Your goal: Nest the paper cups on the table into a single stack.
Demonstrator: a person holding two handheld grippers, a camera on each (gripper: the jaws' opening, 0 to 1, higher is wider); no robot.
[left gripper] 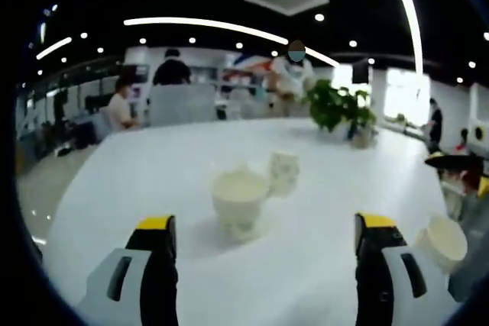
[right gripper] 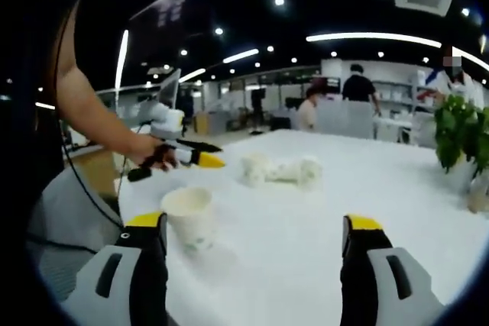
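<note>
A white paper cup (left gripper: 239,200) stands upright on the white table (left gripper: 153,166), straight ahead of my left gripper (left gripper: 263,228), which is open and holds nothing. Just behind this cup, a second cup (left gripper: 283,172) lies on its side. A third cup (left gripper: 443,240) sits at the right, by the other gripper (left gripper: 457,164). In the right gripper view my right gripper (right gripper: 254,228) is open and empty, and a cup (right gripper: 189,215) stands beside its left jaw. Further off are two more cups (right gripper: 256,167) (right gripper: 306,171). A hand holds the left gripper (right gripper: 208,154) over the table's left edge.
A potted green plant (left gripper: 336,104) (right gripper: 462,131) stands on the far side of the table. The table's (right gripper: 321,265) rounded edge curves along the left. People (left gripper: 118,104) sit and stand among desks in the office beyond. A person's arm (right gripper: 92,104) reaches in from the left.
</note>
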